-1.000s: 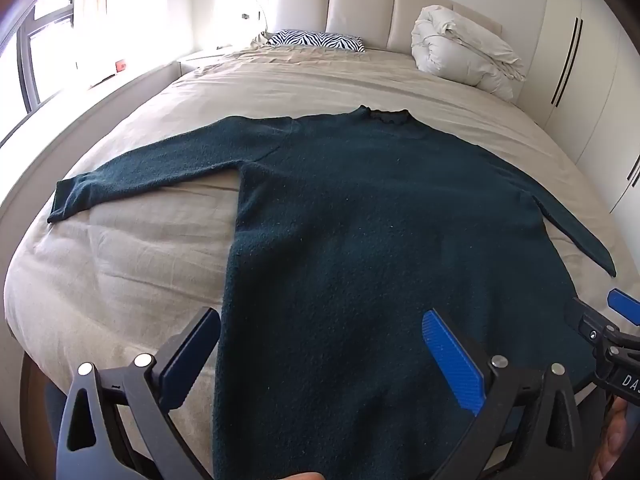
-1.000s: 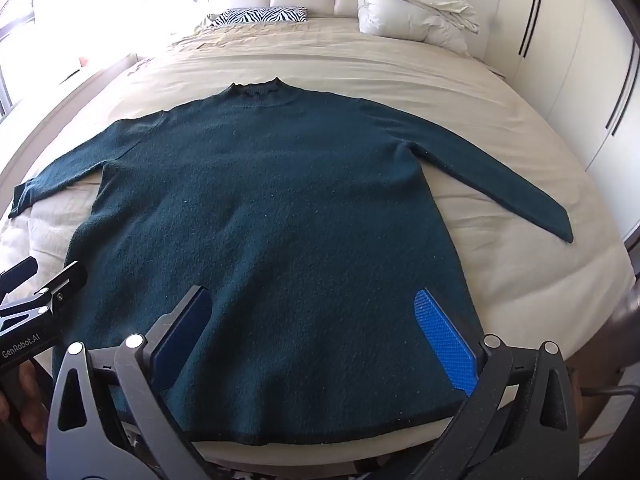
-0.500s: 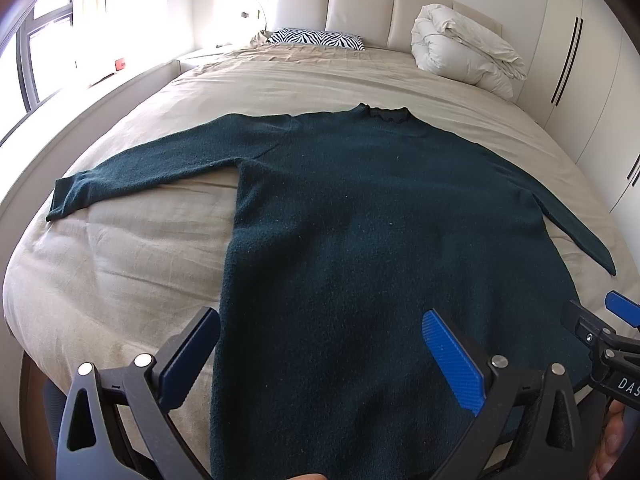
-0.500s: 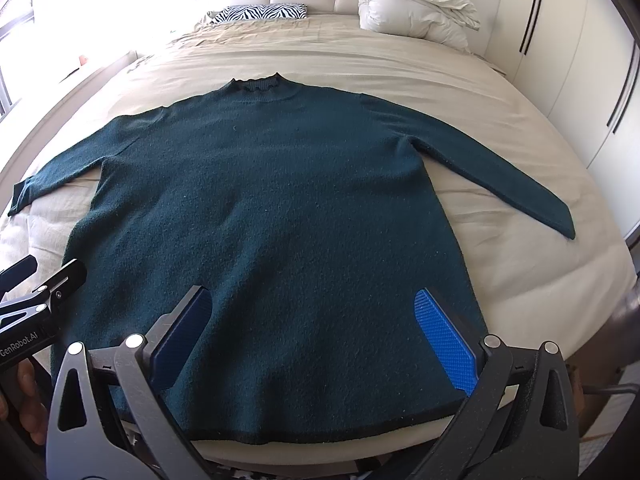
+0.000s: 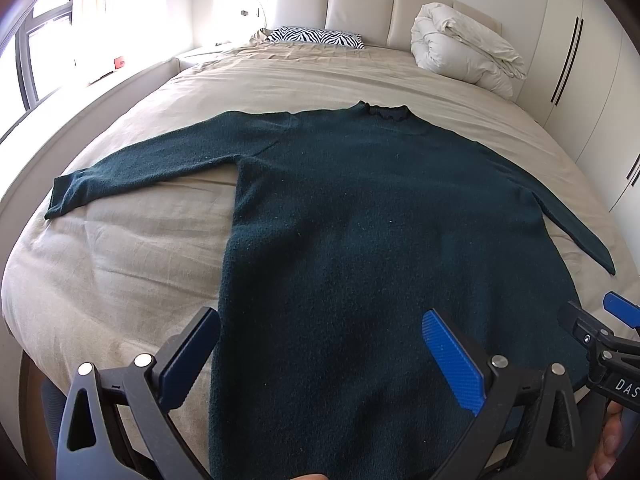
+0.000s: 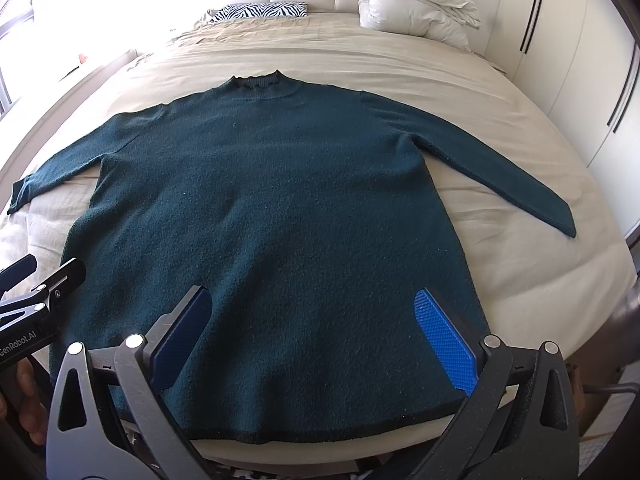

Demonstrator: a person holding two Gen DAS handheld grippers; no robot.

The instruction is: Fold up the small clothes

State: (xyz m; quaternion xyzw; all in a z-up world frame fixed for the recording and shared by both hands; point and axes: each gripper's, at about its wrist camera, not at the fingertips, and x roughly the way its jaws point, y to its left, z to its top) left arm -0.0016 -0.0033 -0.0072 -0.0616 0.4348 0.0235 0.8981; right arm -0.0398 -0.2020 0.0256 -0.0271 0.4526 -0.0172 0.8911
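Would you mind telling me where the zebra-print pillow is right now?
In both views the zebra-print pillow lies at the head of the bed, against the headboard, left of the rolled white duvet.

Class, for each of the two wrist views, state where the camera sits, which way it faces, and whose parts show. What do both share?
Left wrist: behind the open left tongs at the sweater's hem, facing the headboard; right tongs show at the right edge.
Right wrist: behind the open right tongs, same facing; left tongs show at the left edge.
Shared: dark green sweater, bed, zebra pillow.
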